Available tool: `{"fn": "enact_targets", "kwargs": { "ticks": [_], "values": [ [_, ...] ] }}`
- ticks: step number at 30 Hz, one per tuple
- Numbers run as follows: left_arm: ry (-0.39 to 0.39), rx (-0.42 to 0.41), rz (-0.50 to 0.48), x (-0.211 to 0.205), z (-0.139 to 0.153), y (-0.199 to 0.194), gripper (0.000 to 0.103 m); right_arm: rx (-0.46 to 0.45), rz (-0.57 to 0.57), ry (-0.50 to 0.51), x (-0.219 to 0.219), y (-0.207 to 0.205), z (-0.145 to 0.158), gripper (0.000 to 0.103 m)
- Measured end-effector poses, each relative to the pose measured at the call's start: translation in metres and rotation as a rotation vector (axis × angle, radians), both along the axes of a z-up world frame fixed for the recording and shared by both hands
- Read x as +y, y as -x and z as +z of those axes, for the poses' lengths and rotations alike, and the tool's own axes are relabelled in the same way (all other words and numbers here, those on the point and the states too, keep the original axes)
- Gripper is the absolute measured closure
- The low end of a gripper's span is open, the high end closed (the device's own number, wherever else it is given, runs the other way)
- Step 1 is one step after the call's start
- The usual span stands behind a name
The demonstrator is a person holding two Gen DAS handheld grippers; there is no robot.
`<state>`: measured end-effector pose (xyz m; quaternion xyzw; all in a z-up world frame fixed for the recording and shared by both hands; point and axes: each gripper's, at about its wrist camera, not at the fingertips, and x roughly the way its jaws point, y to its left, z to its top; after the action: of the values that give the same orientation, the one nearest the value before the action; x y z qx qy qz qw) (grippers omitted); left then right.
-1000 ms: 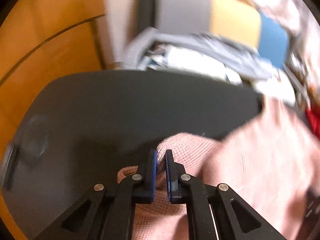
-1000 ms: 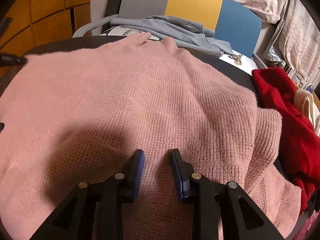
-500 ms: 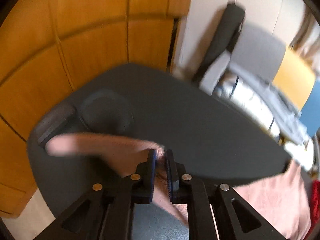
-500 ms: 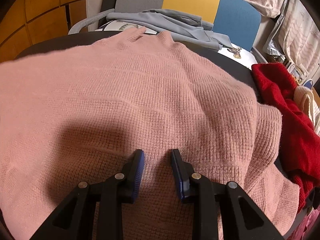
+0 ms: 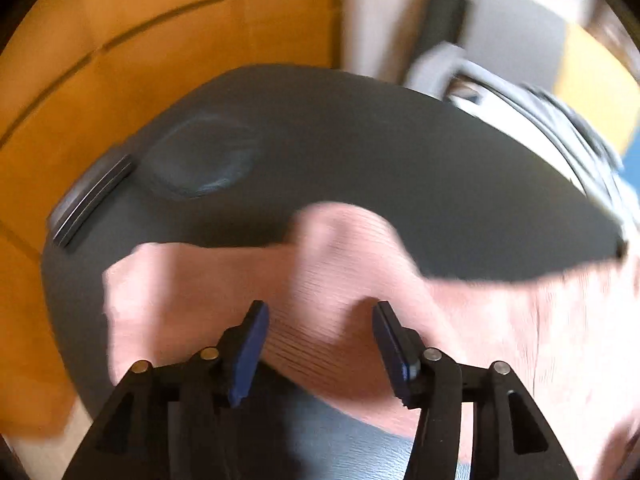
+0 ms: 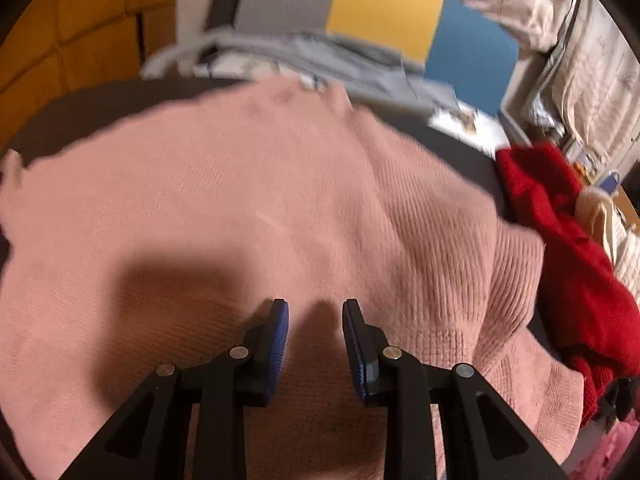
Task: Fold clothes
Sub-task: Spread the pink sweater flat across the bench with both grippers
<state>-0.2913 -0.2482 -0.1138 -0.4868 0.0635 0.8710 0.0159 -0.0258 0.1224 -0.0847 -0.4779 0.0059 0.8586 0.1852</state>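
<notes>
Since a moment ago the left gripper (image 5: 318, 312) lets go, jaws opening over the pink sweater's sleeve (image 5: 224, 276) on the dark table (image 5: 360, 152). Right gripper (image 6: 315, 310) hovers narrowly parted over the sweater; orange wood panels (image 5: 160, 32) stand behind.

Pink sweater (image 5: 332, 280) sleeve motion-blurred; red garment (image 6: 560, 264) cut off at edge.

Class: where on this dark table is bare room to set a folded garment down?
Bare tabletop lies beyond the pink sweater's sleeve, bordered by the dark slab at its left edge. The right side is crowded: pink sweater, then red garment.
</notes>
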Motion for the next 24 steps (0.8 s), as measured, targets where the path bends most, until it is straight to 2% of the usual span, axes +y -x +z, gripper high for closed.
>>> {"fn": "enact_targets", "kwargs": {
  "ticks": [3,5,8,9,13,14,15,16,19,22,24],
  "values": [
    [0.149,0.089,-0.040,0.019,-0.010,0.001,0.045,-0.089,0.041,0.055,-0.005,0.013,-0.012,0.076],
    [0.175,0.090,-0.025,0.018,-0.015,0.017,0.044,-0.094,0.033,0.068,-0.003,0.021,-0.013,0.076],
    [0.225,0.099,0.015,0.013,-0.014,0.035,0.024,-0.076,0.011,0.149,0.005,0.038,-0.014,0.073],
    [0.237,0.104,0.025,0.011,-0.013,0.042,0.022,-0.061,0.001,0.181,0.009,0.045,-0.015,0.073],
    [0.297,0.085,0.064,0.002,-0.007,0.084,0.022,-0.030,0.006,0.227,0.008,0.083,-0.014,0.073],
    [0.337,0.078,0.078,0.002,-0.005,0.094,0.024,-0.029,0.018,0.229,0.004,0.095,-0.014,0.073],
    [0.384,0.074,0.094,0.002,-0.001,0.102,0.031,-0.031,0.030,0.228,0.000,0.104,-0.014,0.073],
    [0.435,0.074,0.115,0.005,0.003,0.104,0.034,-0.032,0.046,0.222,-0.004,0.114,-0.015,0.072],
    [0.390,0.137,0.107,0.017,0.023,0.087,0.035,-0.023,0.088,0.226,-0.013,0.131,-0.012,0.072],
    [0.293,0.203,0.030,0.036,0.043,0.038,0.035,0.169,0.035,0.385,0.000,0.090,0.015,0.072],
    [0.205,0.185,-0.063,0.052,0.044,-0.002,0.033,0.255,-0.019,0.430,0.011,0.049,0.028,0.072]
  ]
}}
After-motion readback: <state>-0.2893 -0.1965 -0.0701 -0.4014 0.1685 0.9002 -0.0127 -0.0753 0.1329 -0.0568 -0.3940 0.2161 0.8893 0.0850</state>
